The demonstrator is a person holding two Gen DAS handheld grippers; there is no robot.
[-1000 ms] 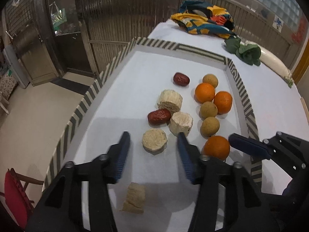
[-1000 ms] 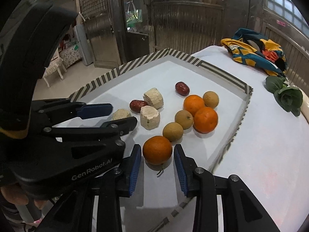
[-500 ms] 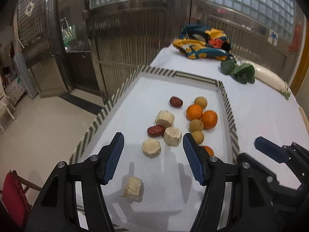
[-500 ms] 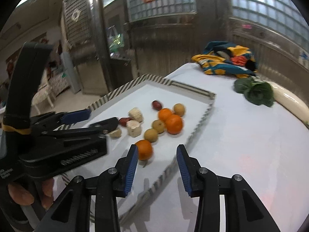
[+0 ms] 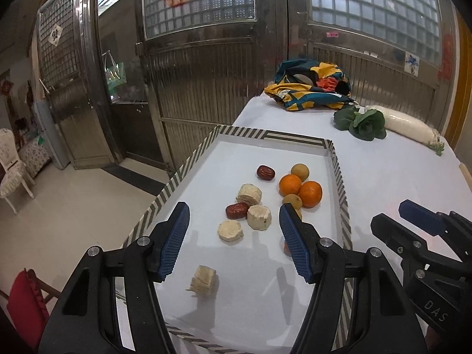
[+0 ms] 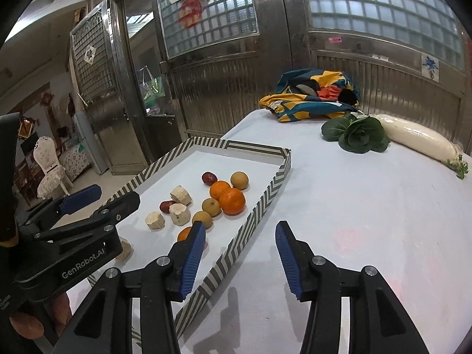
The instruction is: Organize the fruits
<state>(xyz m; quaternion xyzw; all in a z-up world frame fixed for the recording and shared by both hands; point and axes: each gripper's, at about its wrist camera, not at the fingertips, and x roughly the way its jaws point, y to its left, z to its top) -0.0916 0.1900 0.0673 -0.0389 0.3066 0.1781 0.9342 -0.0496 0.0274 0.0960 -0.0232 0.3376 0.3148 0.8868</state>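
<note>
We see the left gripper (image 5: pixel 233 239) wide, empty; the right gripper (image 6: pixel 239 261) has just been opening, empty, above the table (image 6: pixel 368 206). In the striped cardboard tray (image 5: pixel 342 194): three round oranges (image 5: pixel 290 184), three tan longans (image 5: pixel 300 172), two glossy red dates (image 5: pixel 265 173), four fibrous pale chunks (image 5: pixel 249 194).

You're getting cool daylight through glass-block windows (image 5: pixel 368 14) ahead of grippers; soft shadows falling under fingers; fisheye bending, darkening edges; focus staying sharp.
</note>
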